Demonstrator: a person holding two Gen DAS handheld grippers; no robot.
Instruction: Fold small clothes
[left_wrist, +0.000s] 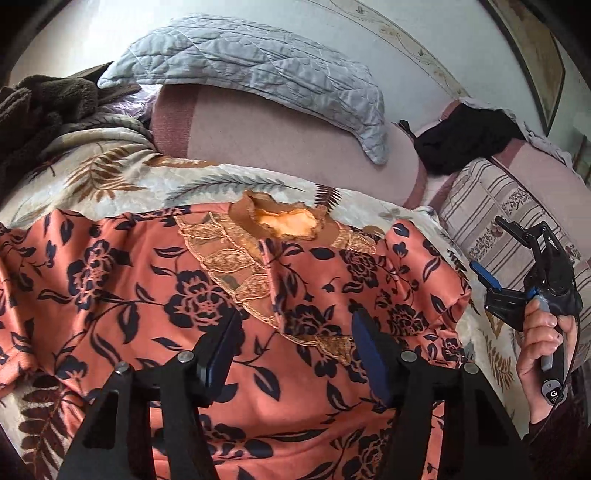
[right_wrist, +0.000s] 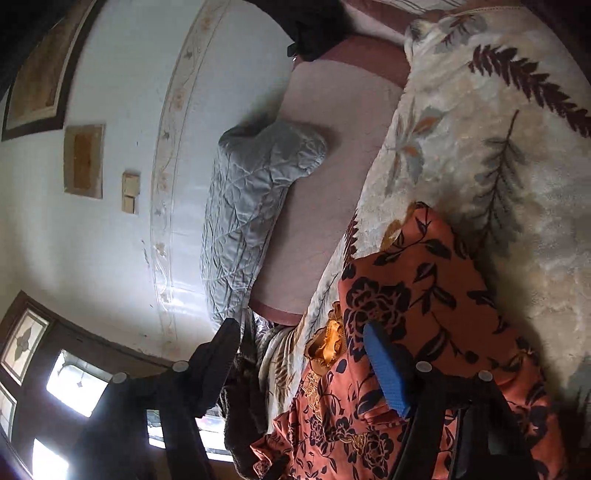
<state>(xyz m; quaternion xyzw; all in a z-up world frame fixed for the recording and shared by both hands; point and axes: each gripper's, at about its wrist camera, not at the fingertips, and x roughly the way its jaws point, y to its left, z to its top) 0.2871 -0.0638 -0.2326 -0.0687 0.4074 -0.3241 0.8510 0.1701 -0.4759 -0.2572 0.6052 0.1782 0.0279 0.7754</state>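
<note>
Left gripper (left_wrist: 291, 354): black angular arms with round silver screw heads and dark blue finger pads (left_wrist: 371, 356). Right gripper (left_wrist: 496, 258): black body, blue accents, a thin black cable, a small "G" marking on the handle. Right hand (left_wrist: 541, 343): bare skin, dark sleeve at the wrist.

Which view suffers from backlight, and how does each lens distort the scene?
Right wrist view: bright windows blow out and turn the left jaw into a silhouette. Both views: fisheye bends the wall border and sofa; left wrist view is evenly lit, floral garment sharp.
</note>
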